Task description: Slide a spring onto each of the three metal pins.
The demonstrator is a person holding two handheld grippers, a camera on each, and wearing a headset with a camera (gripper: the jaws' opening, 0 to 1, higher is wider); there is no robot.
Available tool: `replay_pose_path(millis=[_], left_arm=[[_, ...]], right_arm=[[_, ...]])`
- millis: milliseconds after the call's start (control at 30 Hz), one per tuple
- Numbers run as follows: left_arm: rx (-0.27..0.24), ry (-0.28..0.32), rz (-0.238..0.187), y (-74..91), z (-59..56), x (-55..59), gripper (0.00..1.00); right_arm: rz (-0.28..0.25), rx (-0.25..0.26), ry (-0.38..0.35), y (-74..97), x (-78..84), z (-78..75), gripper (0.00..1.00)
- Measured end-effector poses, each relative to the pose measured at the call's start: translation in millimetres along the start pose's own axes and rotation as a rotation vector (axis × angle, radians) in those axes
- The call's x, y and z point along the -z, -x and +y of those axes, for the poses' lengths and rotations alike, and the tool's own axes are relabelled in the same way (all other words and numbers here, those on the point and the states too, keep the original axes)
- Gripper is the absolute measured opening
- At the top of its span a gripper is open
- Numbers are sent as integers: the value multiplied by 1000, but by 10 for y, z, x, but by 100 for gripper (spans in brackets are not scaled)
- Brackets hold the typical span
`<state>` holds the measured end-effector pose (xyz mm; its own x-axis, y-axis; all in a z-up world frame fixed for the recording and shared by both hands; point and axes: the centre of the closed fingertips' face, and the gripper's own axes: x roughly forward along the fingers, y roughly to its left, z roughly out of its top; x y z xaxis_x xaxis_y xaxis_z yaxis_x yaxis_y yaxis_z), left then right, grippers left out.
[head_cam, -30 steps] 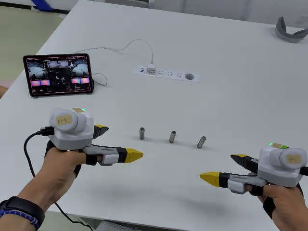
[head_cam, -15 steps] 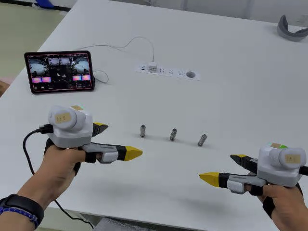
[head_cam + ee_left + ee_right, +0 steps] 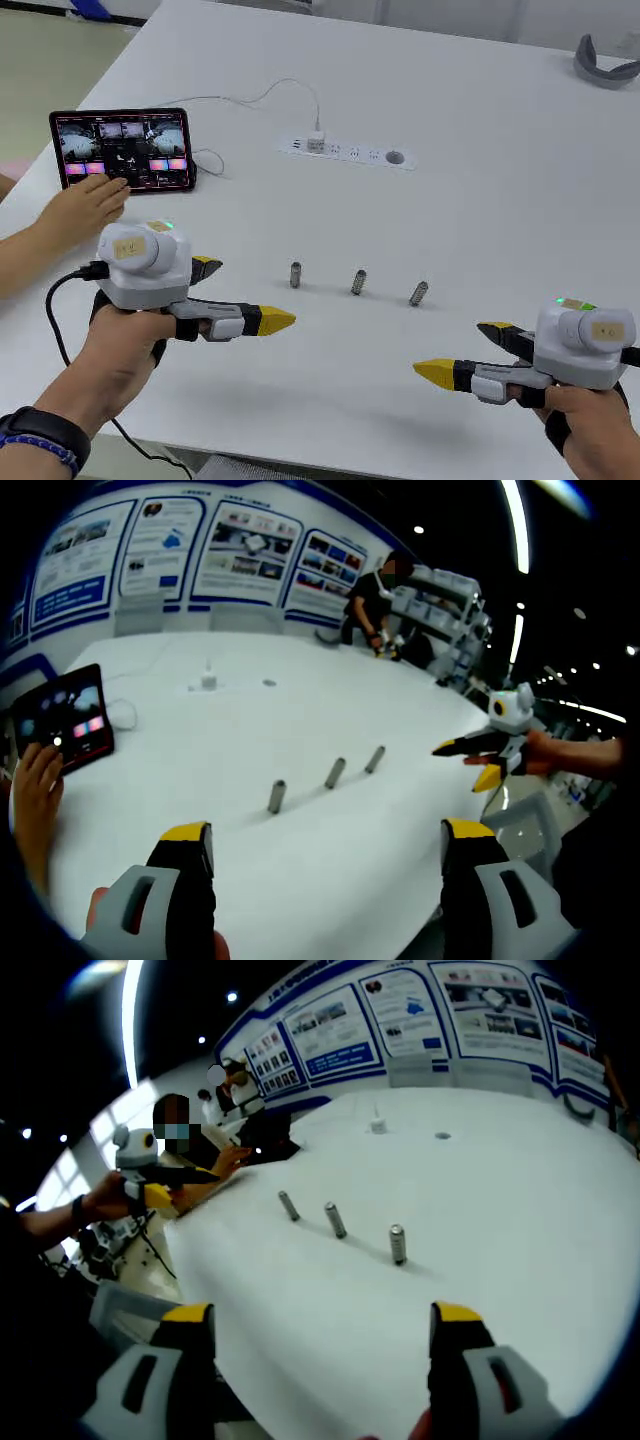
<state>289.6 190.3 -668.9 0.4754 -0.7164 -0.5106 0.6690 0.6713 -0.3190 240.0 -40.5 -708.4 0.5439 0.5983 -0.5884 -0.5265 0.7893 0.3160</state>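
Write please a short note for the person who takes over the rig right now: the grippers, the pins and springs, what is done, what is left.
Left gripper: open, empty, above the table.
Right gripper: open, empty, also above the table.
Between them, in a row: left pin, middle pin, right pin, which leans.
Done: all three look coiled, as if each carries a spring; they are too small to be sure.
Left: probably only to check them.
Another person's hand is at the tablet.

The tabletop (image 3: 480, 120) is white. The pins (image 3: 359, 282) are grey. The left gripper (image 3: 247, 293) and right gripper (image 3: 452, 348) are white-grey, with black fingers (image 3: 272, 320) tipped yellow.
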Motion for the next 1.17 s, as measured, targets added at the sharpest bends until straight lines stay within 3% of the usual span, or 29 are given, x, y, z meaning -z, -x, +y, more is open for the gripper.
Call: replay_pose_path(millis=[1167], left_arm=[[4, -3, 9, 15, 3, 29, 95]], right_arm=[[-3, 1, -4, 1, -19, -11, 90]])
